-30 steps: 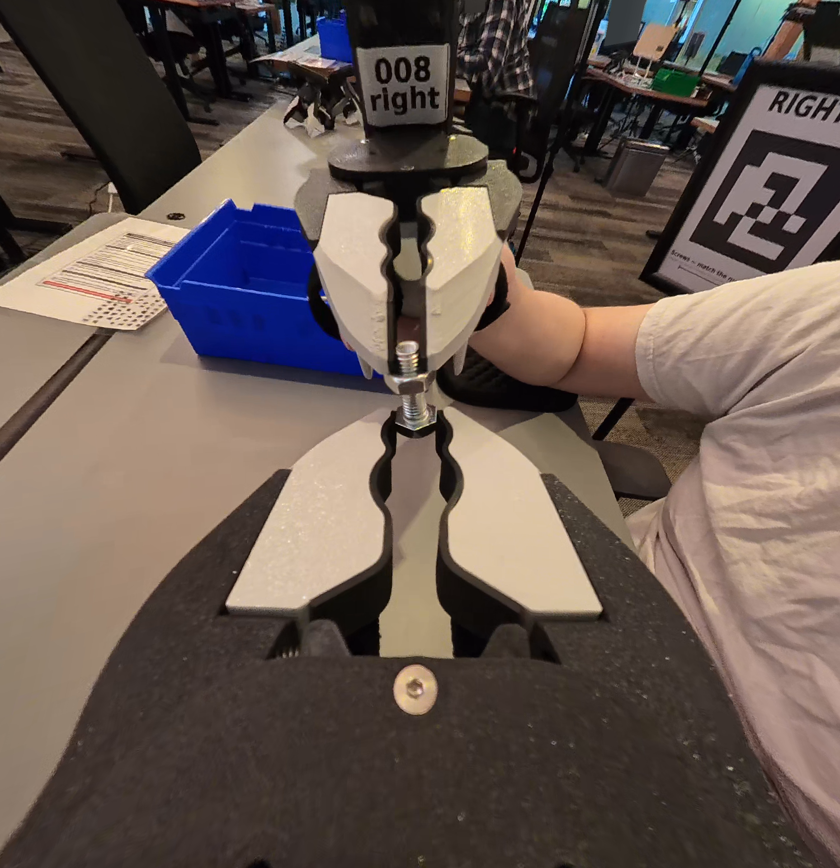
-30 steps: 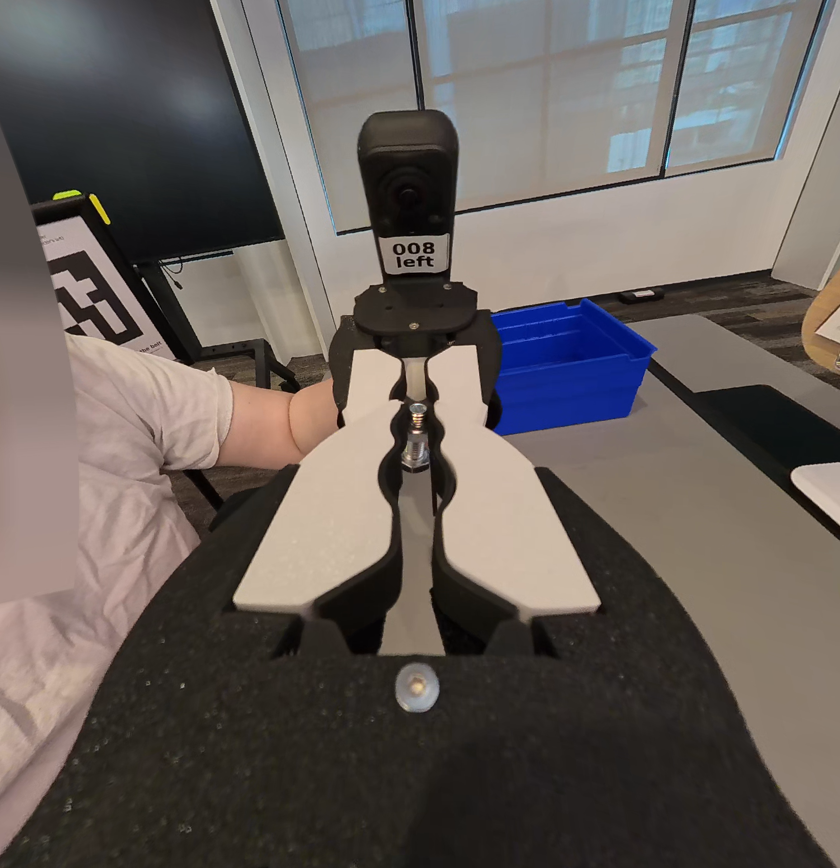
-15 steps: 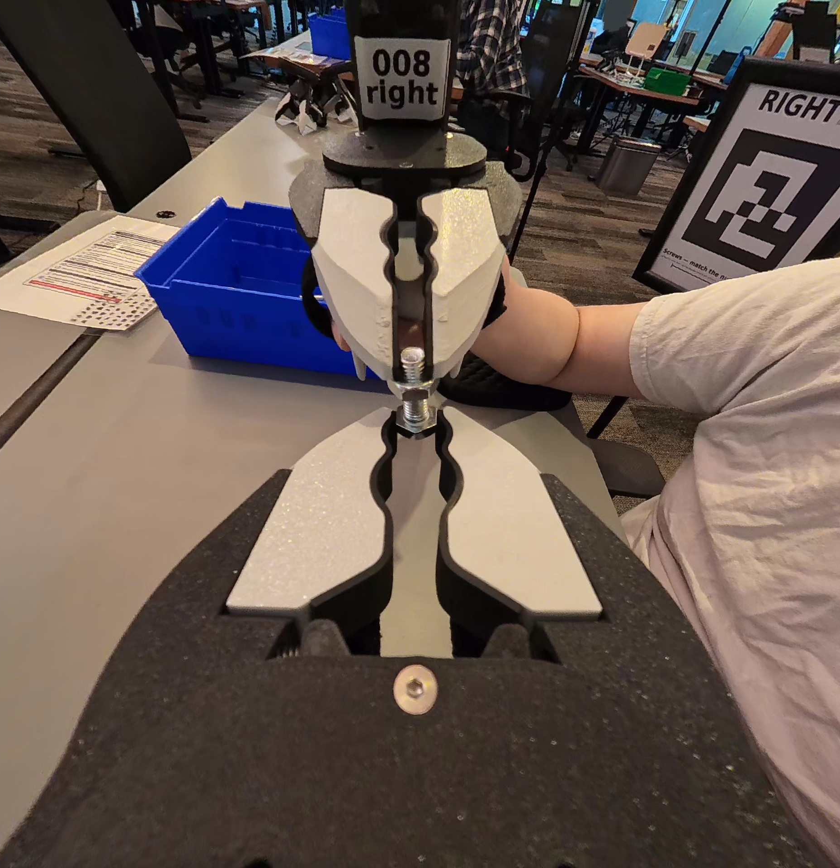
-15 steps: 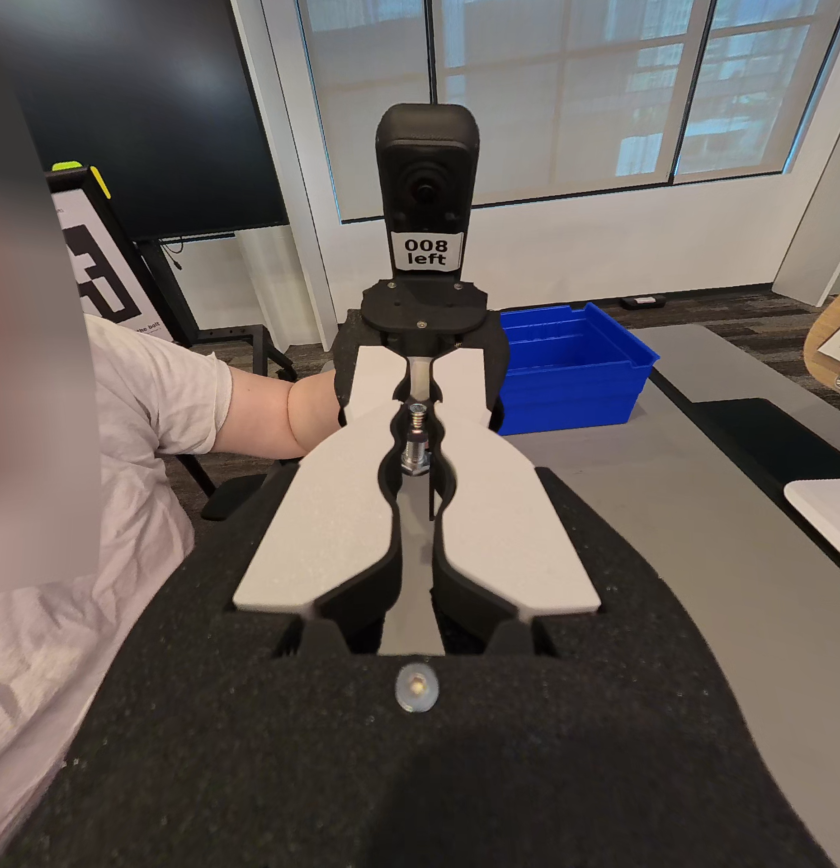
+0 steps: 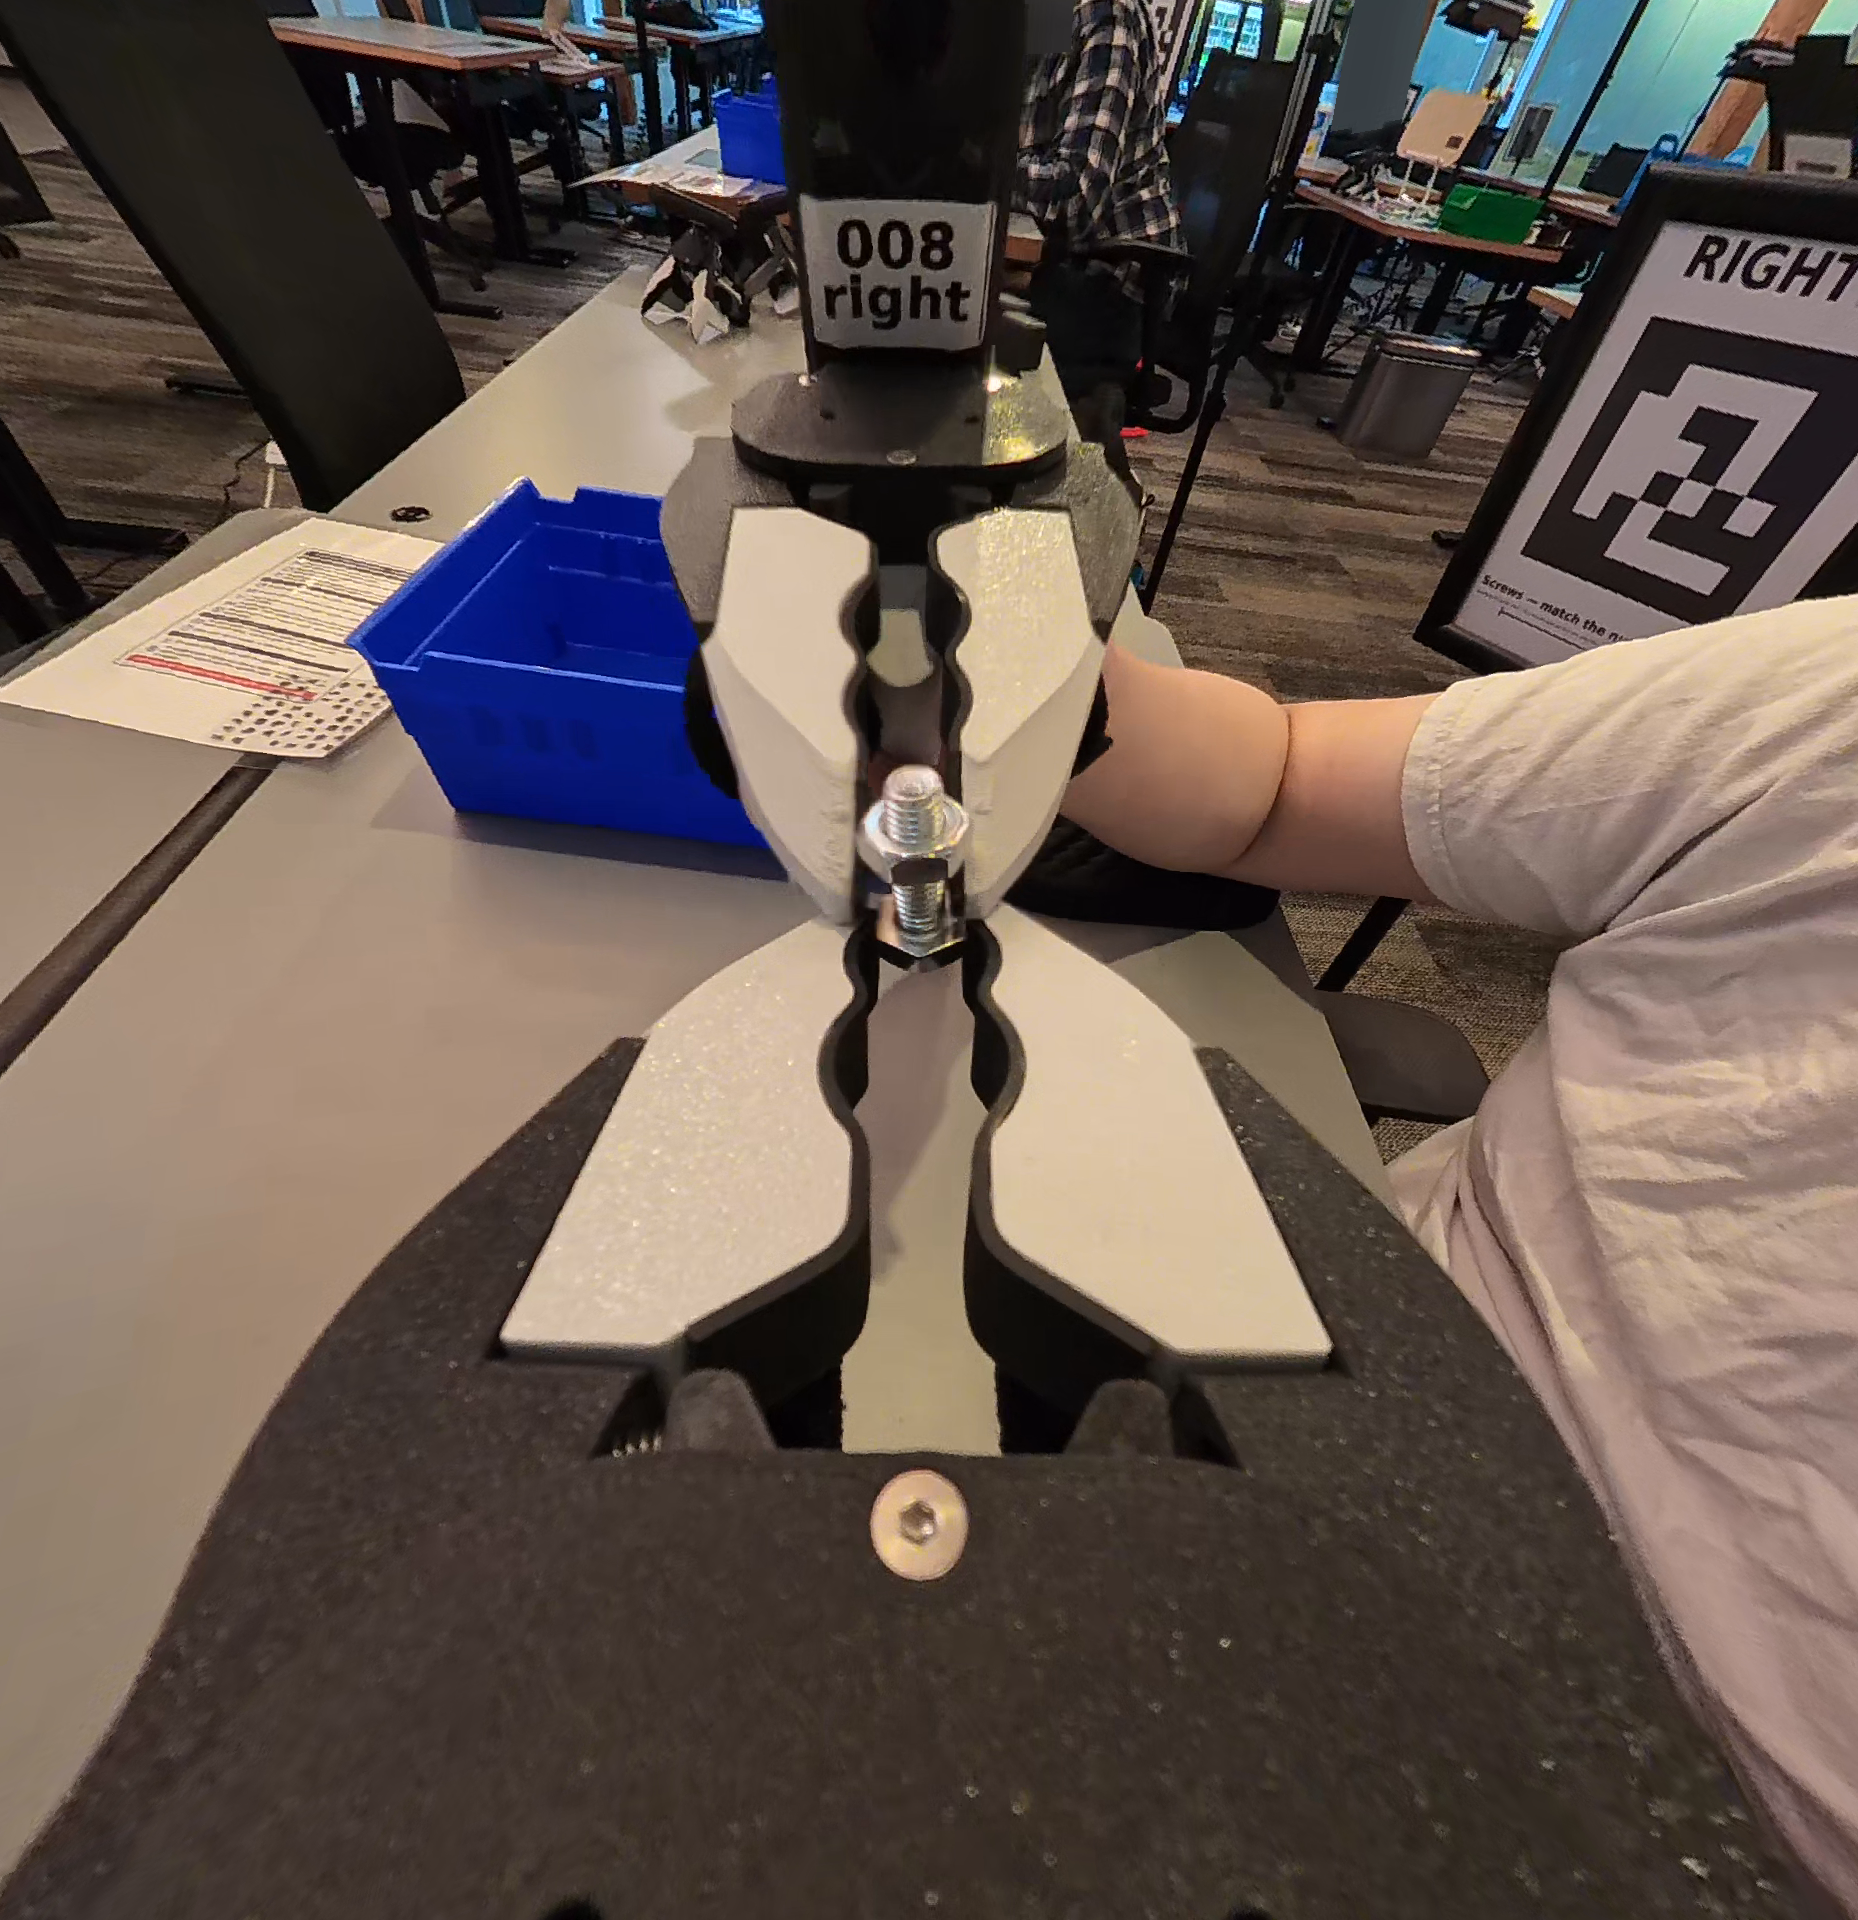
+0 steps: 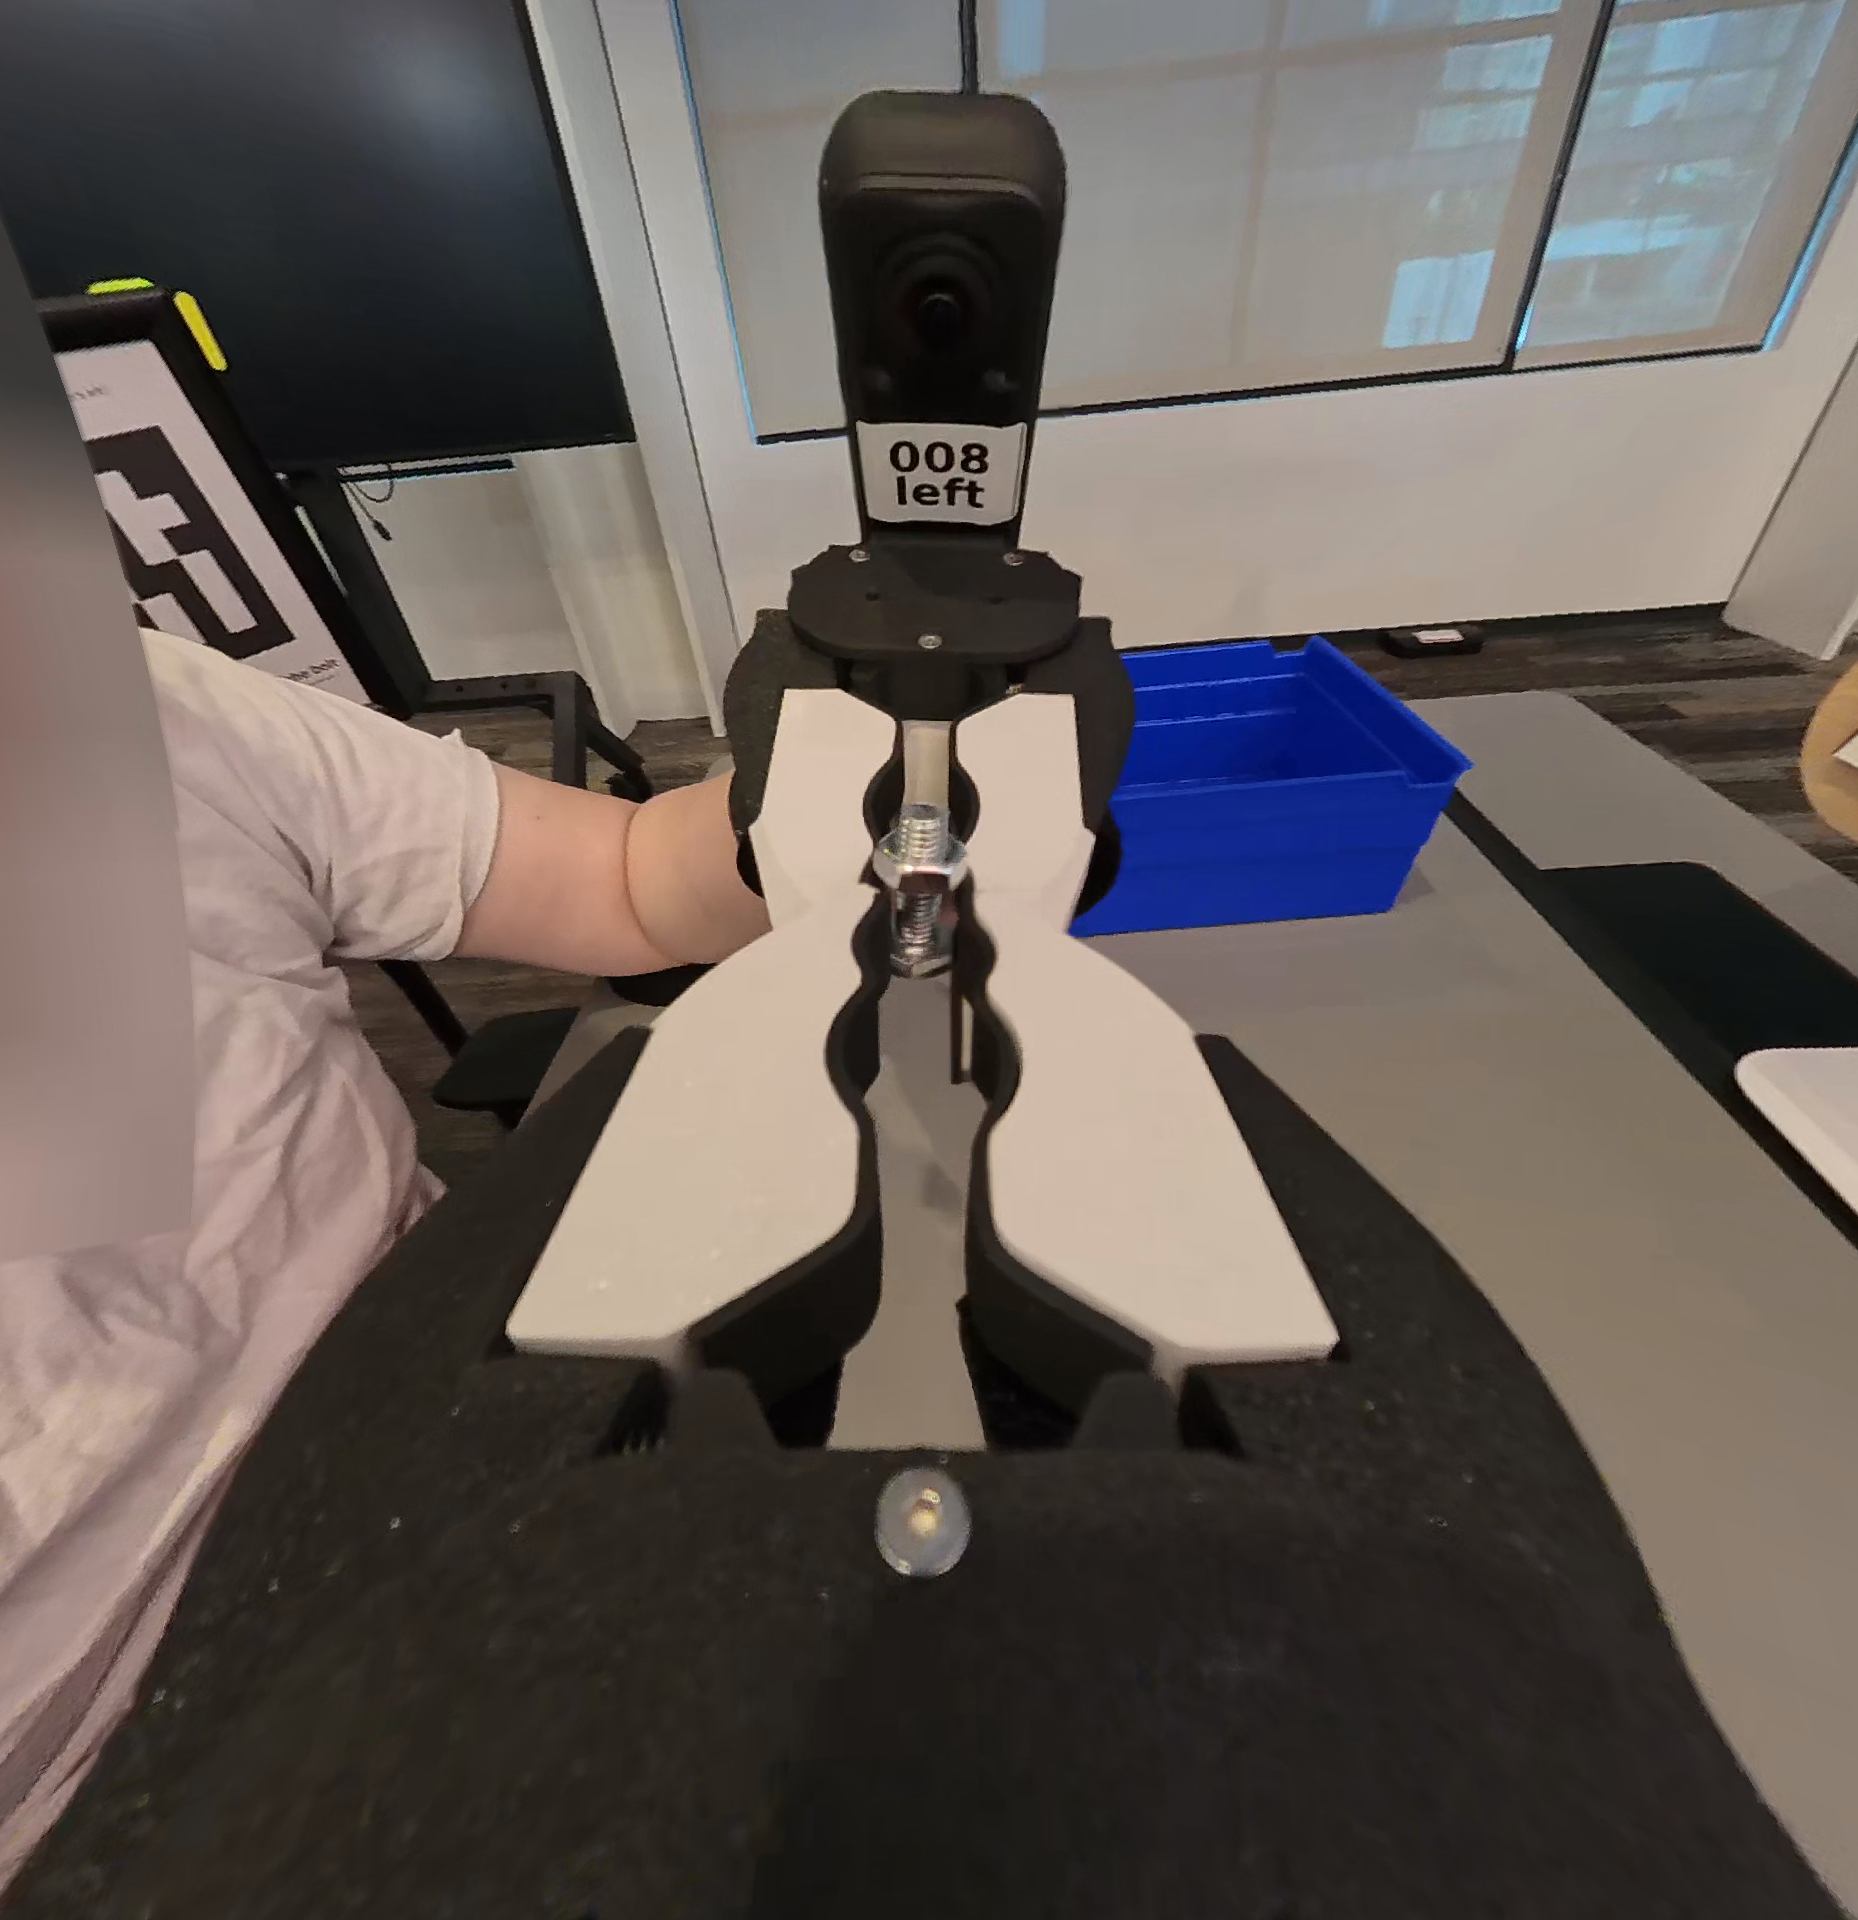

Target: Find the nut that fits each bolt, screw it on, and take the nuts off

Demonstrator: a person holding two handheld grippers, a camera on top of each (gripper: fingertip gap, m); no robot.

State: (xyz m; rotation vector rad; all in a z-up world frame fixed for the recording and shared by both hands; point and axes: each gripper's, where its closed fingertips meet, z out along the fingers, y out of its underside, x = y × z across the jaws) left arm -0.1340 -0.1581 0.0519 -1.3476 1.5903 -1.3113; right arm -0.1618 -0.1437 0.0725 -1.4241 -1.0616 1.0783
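Note:
A silver bolt (image 5: 917, 902) stands roughly upright between my two grippers, which face each other above the grey table (image 5: 281, 1039). A silver nut (image 5: 914, 831) sits high on its thread, with a short threaded end above it. My left gripper (image 5: 917, 935) is shut on the bolt's head end. My right gripper (image 6: 920, 914) is shut on the nut (image 6: 920, 864), and its fingers flank the nut in the left wrist view (image 5: 912, 899). The bolt (image 6: 920, 935) shows in the right wrist view too.
A blue bin (image 5: 551, 675) stands on the table behind the grippers and also shows in the right wrist view (image 6: 1268, 790). A printed sheet (image 5: 229, 644) lies left of it. A person's arm (image 5: 1268, 790) and a framed marker sign (image 5: 1683, 436) are on the right. A black mat (image 6: 1683, 935) lies on the table. Only a small space, under 4 cm, lies between the two pairs of fingers.
The nut has moved up the thread towards the free end: less thread shows above it, more between it and the head. Both grippers stay shut, shifted slightly.

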